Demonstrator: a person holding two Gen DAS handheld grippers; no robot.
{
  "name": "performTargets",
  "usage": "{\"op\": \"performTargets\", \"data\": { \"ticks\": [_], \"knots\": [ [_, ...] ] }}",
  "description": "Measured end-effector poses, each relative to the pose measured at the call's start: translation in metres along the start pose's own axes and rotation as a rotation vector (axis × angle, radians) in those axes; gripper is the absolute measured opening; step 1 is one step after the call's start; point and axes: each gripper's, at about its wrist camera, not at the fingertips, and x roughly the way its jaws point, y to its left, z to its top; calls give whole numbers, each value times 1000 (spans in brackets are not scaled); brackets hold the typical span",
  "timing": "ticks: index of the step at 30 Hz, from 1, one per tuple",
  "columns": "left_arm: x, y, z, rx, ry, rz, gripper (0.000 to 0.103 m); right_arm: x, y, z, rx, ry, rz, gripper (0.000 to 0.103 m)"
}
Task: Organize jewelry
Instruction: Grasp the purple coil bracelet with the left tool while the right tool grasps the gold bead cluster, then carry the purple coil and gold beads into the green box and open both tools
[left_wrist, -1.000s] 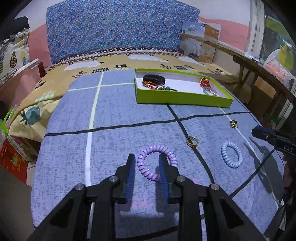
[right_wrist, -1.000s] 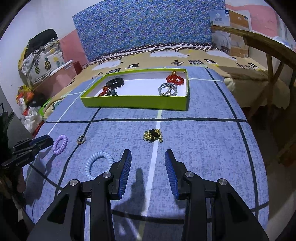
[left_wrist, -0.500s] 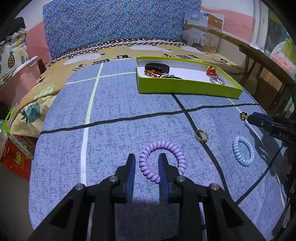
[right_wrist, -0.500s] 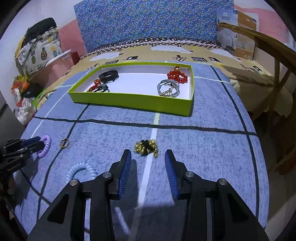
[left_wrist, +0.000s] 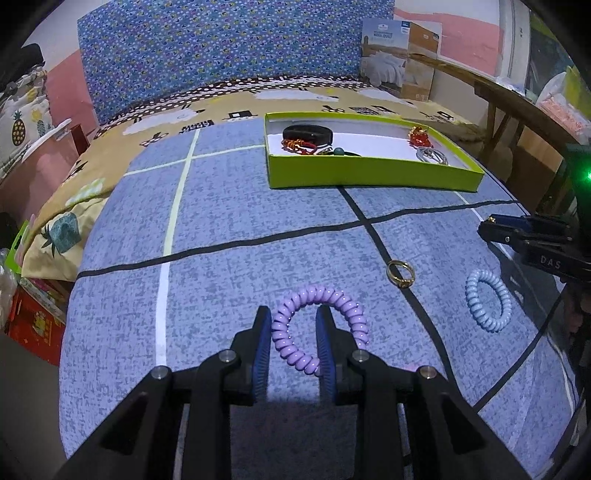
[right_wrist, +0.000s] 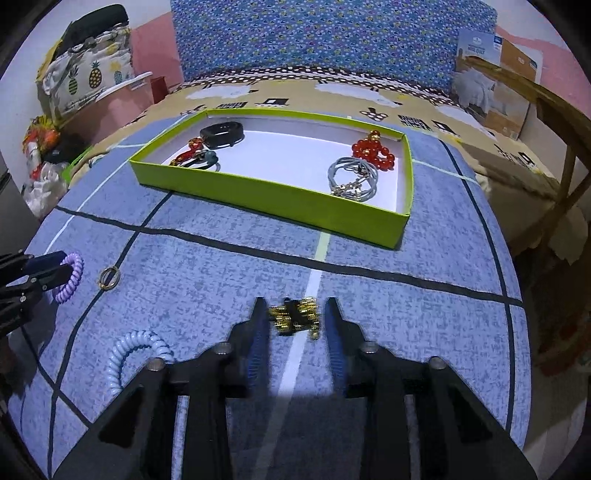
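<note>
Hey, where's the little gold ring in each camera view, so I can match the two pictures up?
Left wrist view: the gold ring lies right of centre on a black line, just up and right of the purple coil band.
Right wrist view: the gold ring lies at the left, on a black line, just right of the purple coil band.
Shared landmark: the green tray at the far side of the blue cloth.

Dim indoor light, bluish cast; strong fisheye bending, dark vignette corners; focus sharp.

Both grippers, left (left_wrist: 293, 345) and right (right_wrist: 295, 341), point forward (jaws parted).
</note>
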Motion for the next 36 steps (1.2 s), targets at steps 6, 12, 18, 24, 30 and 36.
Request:
{"op": "performTargets", "data": {
  "ticks": [6, 12, 18, 24, 30, 36],
  "knots": [
    [-1, -5, -1, 22, -3, -4, 13, -3, 3, -2, -6, -5, 3, 27],
    [-5, -3, -3, 11, -11, -20, 11, -12, 4, -6, 9, -25, 18, 27],
    [-13, -7, -5, 10, -34, -33, 11, -24, 6, -8, 22, -50, 30, 27],
    [-22, -8, -2, 9, -59, -47, 10, -33, 7, -7, 30, -72, 36, 27],
    [-30, -10, 6, 6, -86, -62, 10, -42, 8, -3, 27, -96, 39, 27],
    [-35, -12, 21, 21, -116, -59, 10, -46, 8, 3, 29, -113, 43, 27]
  ]
}}
